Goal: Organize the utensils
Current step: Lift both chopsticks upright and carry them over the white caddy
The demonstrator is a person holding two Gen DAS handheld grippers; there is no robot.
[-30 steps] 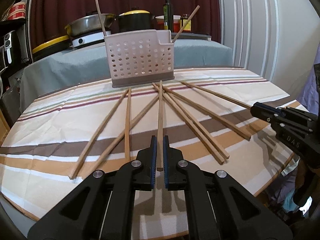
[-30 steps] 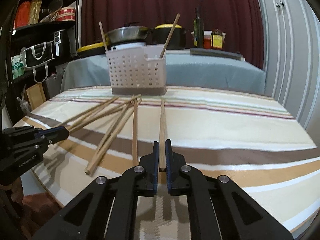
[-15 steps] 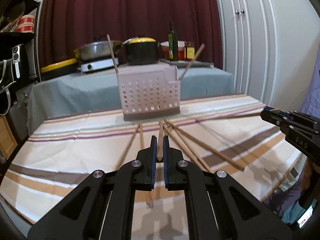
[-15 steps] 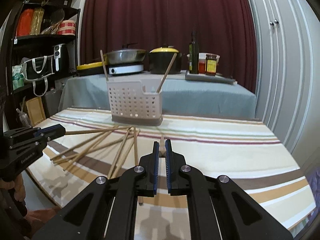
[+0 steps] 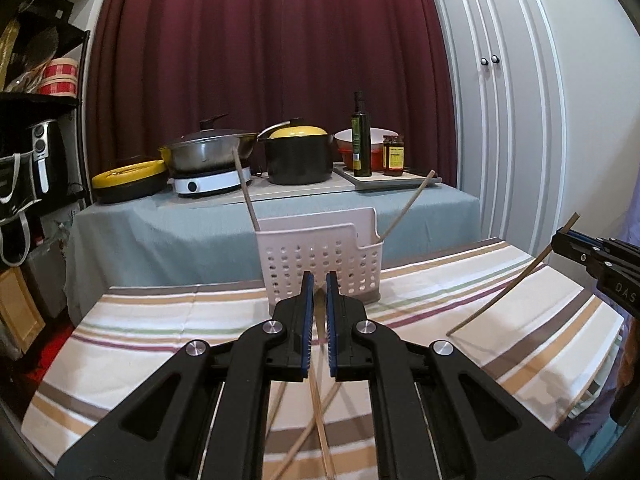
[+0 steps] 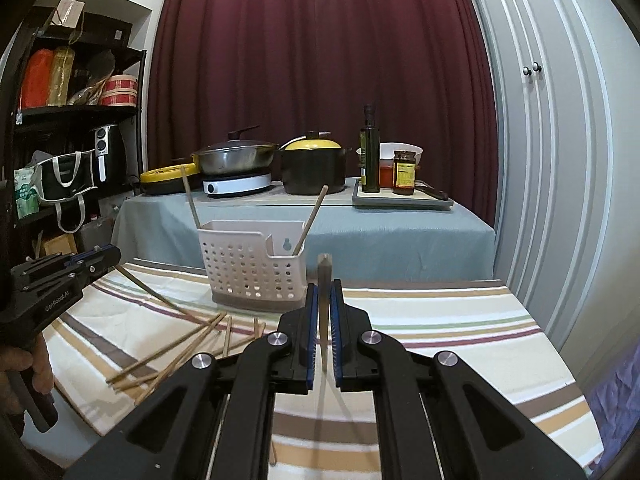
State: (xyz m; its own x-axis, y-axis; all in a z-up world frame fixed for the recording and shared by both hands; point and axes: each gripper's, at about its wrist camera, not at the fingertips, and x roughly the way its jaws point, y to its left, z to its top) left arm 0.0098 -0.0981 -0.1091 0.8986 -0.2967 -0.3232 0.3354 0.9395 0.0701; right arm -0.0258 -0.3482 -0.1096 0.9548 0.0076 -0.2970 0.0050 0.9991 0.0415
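Both grippers now raised, each clamping one slim wooden chopstick.

I see a table under a striped tablecloth, with bands of cream, tan, brown, green and maroon. A white perforated utensil caddy stands on it toward the far edge, and I take that as my landmark. In front of the caddy and to its left, in the right wrist view, a loose pile of wooden chopsticks lies on the cloth, crossing one another. To the right of the caddy I see only bare cloth. Behind the caddy stands a second table with a grey-blue cover; on it rest a hotplate, a black pot and a tray.
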